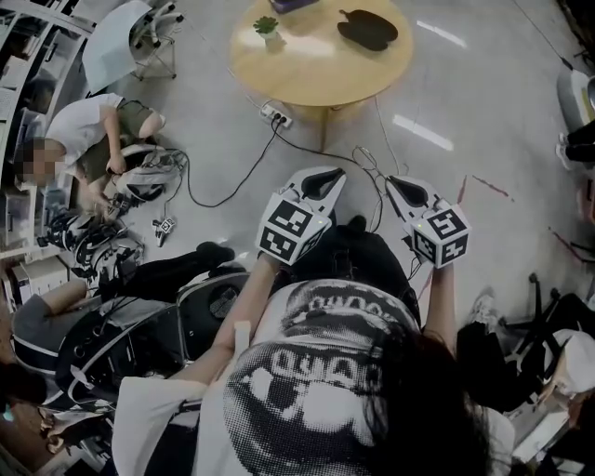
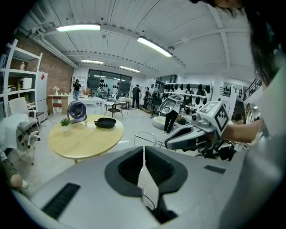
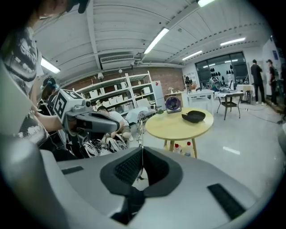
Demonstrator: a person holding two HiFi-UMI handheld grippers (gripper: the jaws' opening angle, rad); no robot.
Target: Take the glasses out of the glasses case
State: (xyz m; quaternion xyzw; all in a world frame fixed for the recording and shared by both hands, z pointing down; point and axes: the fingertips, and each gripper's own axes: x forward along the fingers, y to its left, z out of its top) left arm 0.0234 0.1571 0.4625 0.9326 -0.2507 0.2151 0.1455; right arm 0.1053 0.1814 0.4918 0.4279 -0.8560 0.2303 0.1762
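Round table [image 1: 321, 51] is sitting at twelve o'clock, dark glasses case [image 1: 367, 28] on it. I'm holding left gripper [image 1: 321, 179] and right gripper [image 1: 407, 192] closed, empty. I'm expecting light, fragile glasses, so I'm planning on pinching the bridge.

Counter [image 1: 307, 70]: round top, light wood, smooth satin finish, faint glare. Glasses case [image 1: 367, 30]: black, matt; leatherette or plastic, can't tell. Glasses [image 2: 147, 139]: thin wire frame, looks metal. Left gripper [image 2: 144, 151] and right gripper [image 3: 142, 150]: shells smooth matt grey plastic. Claw pads [image 2: 129, 169]: black, ribbed, rubbery look. Marker cubes [image 1: 293, 228]: white, matt, black printed squares. Floor [image 1: 446, 102]: grey, polished, glossy streaks off the ceiling lights. Cable [image 1: 232, 191] on it: black, smooth jacket. T-shirt [image 1: 316, 372]: white cloth, black halftone print.
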